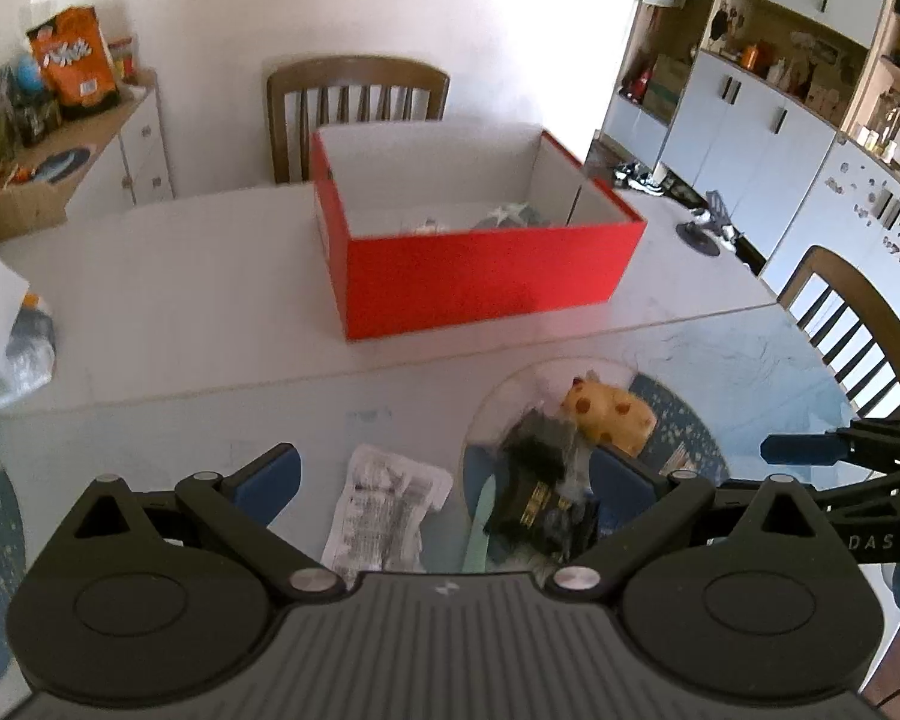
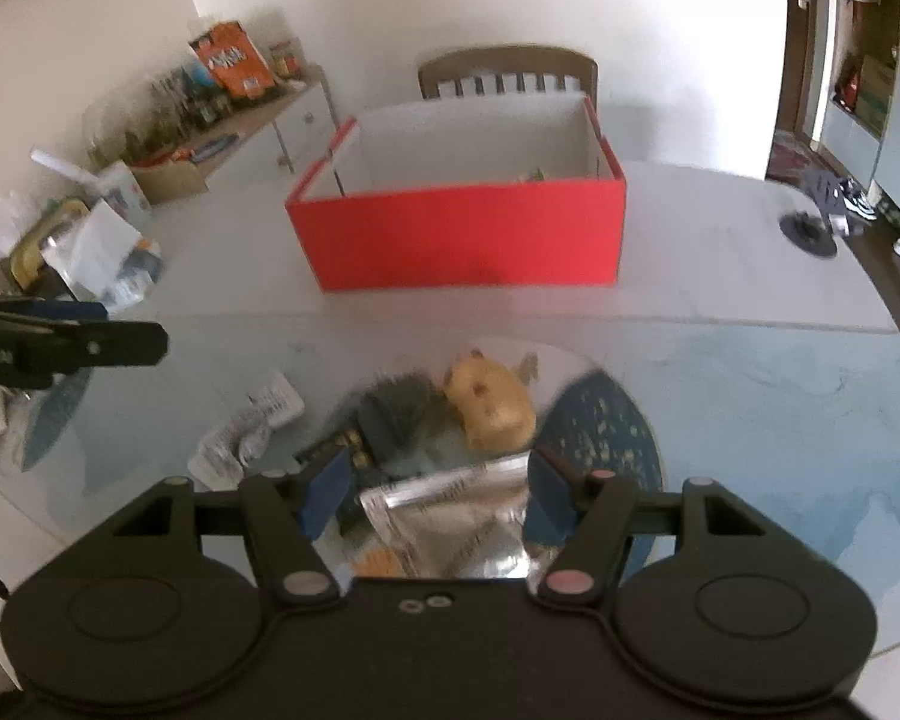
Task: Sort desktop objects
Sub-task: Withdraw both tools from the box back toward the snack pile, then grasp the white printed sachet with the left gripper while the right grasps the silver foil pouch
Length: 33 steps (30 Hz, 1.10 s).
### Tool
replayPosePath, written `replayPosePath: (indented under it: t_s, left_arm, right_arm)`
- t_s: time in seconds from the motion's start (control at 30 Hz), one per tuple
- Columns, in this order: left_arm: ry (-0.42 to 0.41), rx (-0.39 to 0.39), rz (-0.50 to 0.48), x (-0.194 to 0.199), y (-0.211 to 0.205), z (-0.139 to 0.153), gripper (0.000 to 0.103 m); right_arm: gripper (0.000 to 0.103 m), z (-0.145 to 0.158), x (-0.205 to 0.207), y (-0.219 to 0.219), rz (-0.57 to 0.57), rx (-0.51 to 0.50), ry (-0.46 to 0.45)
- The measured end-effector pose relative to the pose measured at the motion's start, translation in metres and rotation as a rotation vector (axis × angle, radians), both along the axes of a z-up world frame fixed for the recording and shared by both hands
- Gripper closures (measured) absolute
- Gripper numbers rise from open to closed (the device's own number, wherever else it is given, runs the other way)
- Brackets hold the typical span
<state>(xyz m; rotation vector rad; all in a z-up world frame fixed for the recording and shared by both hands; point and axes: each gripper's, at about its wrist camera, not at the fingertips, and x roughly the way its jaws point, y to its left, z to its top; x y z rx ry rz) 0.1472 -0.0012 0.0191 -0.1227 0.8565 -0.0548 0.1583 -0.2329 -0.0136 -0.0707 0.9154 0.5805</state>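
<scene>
Handling the pile at the lower centre of both views should be easy on weight but awkward on grip. The silver foil pouch [image 2: 450,516] looks light, thin and slippery, likely to crumple, so I judge its upper edge the best place to pinch. Above it in the right wrist view, the yellow spotted plush toy [image 2: 492,402] looks soft and squashy and would take a squeeze across its body. The black packet [image 1: 534,480] beside it, with gold print, seems to be wrapped in clear film and may slide. A crumpled printed paper wrapper [image 1: 384,510] lies left of the pile on the desk [image 1: 180,300], flat and flimsy. The red box [image 1: 480,282], open-topped with a few things already inside, stands in the middle of each frame, well apart from the pile.

The right gripper [image 2: 438,498] has its jaws spread wide, the pouch lying between the blue pads with no clear contact on either side. The left gripper [image 1: 450,480] is likewise wide open, holding nothing, its pads framing the wrapper and black packet.
</scene>
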Motion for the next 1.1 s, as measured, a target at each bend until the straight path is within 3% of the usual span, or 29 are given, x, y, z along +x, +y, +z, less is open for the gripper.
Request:
replayPosePath:
  t_s: [0.63, 1.1]
  left_arm:
    - [0.104, 0.022, 0.007, 0.004, 0.011, -0.056, 0.0]
    - [0.179, 0.045, -0.007, 0.02, 0.02, -0.093, 0.0]
  right_arm:
    - [0.037, -0.042, -0.005, 0.007, 0.058, -0.088, 0.065]
    - [0.037, -0.053, -0.002, 0.018, 0.142, -0.162, 0.017]
